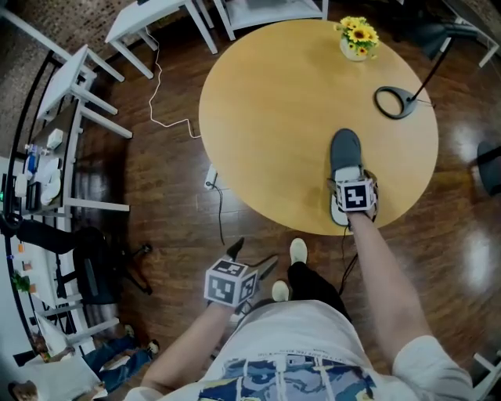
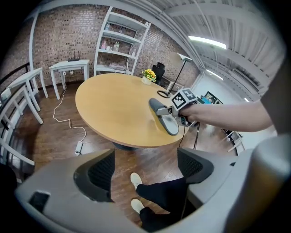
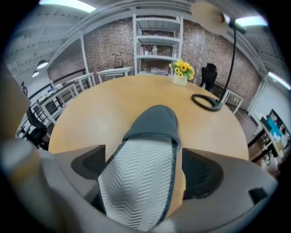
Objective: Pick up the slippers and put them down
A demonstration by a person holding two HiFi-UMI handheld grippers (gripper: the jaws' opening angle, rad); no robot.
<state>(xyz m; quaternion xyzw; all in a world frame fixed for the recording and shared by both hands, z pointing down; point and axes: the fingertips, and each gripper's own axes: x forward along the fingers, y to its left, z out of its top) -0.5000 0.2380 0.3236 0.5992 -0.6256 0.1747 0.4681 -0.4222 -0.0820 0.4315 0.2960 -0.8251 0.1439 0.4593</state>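
Observation:
One grey slipper (image 1: 345, 155) lies on the round wooden table (image 1: 282, 110) near its front edge, toe pointing away from me. My right gripper (image 1: 349, 177) is over its heel end. In the right gripper view the slipper (image 3: 153, 125) lies between the jaws of that gripper (image 3: 144, 172); the right pad stands clear, with bare table in the gap. From the left gripper view the slipper (image 2: 164, 117) shows with the right gripper's marker cube (image 2: 184, 98) behind it. My left gripper (image 1: 252, 257) hangs off the table over the floor, its jaws (image 2: 145, 170) wide apart and empty. No second slipper is in view.
A vase of yellow flowers (image 1: 358, 37) and a black lamp base (image 1: 395, 102) stand at the table's far right. White tables and shelving (image 1: 149, 23) line the far side, and a white cable (image 1: 168, 117) runs over the floor. The person's white shoes (image 1: 298, 251) are under the table edge.

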